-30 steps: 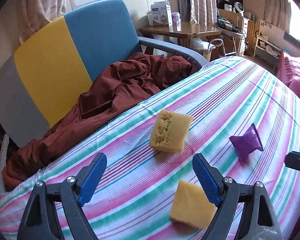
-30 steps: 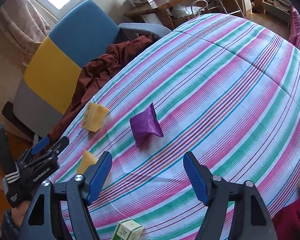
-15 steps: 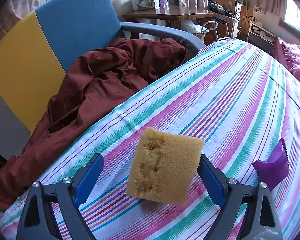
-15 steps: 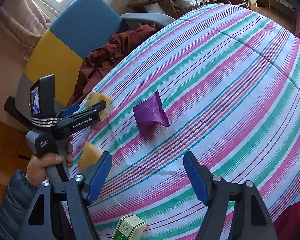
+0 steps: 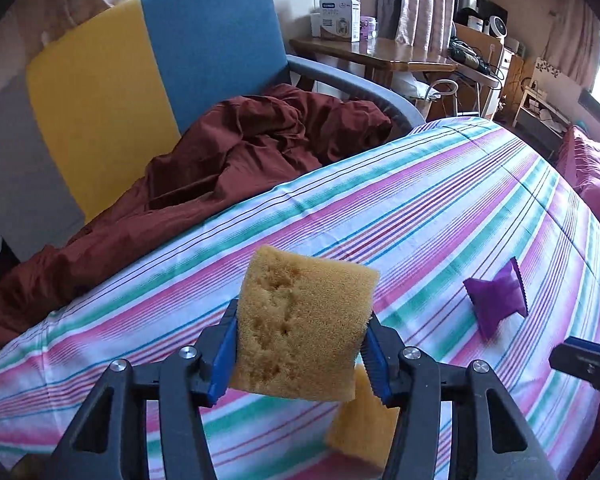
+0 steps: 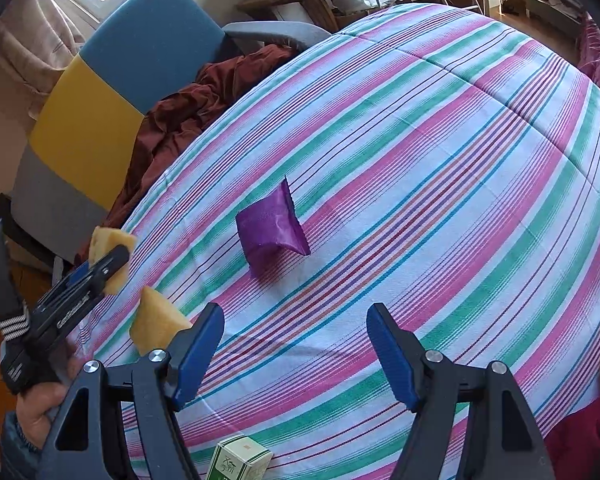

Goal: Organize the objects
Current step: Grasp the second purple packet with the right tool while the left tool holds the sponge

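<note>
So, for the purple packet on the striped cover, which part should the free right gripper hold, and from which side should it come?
Probably the puffed middle of the purple packet, coming down from above with one pad on each broad face. It stands tent-like on the striped cover, its serrated seal up, so the body is thick while the seal is thin. The right gripper is open and empty, just short of it.

Both tongs are black plastic clamps with triangular cut-outs in their arms, silver round screws at the pivots and ribbed blue pads on the fingertips (image 6: 198,354). The left tongs (image 6: 100,258) carry white lettering along one arm and a grey-and-white striped band near the grip; the person's hand (image 6: 40,404) there emerges from a dark blue quilted sleeve (image 6: 18,450)
</note>
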Tool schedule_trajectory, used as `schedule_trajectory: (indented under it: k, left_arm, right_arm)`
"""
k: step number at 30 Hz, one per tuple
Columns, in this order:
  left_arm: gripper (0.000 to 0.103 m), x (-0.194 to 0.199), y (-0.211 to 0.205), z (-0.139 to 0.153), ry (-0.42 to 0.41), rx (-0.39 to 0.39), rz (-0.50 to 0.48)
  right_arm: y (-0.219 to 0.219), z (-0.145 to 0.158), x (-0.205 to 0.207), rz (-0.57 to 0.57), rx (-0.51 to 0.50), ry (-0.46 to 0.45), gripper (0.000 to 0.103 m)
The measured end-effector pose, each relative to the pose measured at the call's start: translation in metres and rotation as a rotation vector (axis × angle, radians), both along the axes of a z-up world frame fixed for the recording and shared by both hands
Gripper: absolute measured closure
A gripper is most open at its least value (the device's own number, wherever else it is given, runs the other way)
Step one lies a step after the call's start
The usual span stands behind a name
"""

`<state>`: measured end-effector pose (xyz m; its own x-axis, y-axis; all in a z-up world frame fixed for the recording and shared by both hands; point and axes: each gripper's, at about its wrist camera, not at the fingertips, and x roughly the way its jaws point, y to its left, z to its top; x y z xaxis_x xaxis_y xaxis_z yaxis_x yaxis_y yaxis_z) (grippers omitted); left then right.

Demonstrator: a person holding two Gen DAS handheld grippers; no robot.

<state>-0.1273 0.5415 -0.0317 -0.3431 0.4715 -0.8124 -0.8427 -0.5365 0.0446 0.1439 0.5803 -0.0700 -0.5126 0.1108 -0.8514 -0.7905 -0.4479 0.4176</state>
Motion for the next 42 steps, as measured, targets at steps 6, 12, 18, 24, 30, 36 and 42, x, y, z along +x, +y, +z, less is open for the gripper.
schedule_trajectory:
  k: [6,12,18,24,30,36,42]
  left_arm:
    - [0.048,0.034,-0.057,0.018,-0.025,0.02,0.07]
    - [0.048,0.086,-0.11,0.017,-0.059,0.015,0.09]
    - [0.048,0.14,-0.152,0.005,-0.014,-0.001,0.063]
    - [0.048,0.175,-0.184,-0.026,0.011,-0.016,0.041]
    - [0.048,0.19,-0.195,-0.054,0.031,-0.001,0.019]
    - [0.048,0.183,-0.2,-0.062,0.002,0.056,0.007]
    - [0.048,0.183,-0.204,-0.065,-0.005,0.091,-0.005]
  right_arm:
    - [0.001,-0.001,0.0,-0.011,0.022,-0.033,0.028]
    - [-0.001,0.002,-0.004,0.015,0.028,-0.011,0.028]
    - [-0.012,0.002,-0.022,0.113,0.033,0.005,0.028]
    - [-0.01,-0.001,-0.022,0.09,0.051,-0.023,0.028]
    - [-0.002,-0.001,-0.015,0.022,0.077,-0.043,0.028]
    - [0.0,-0.004,-0.017,0.001,0.116,-0.099,0.028]
    - [-0.005,-0.004,-0.036,0.051,0.163,-0.168,0.028]
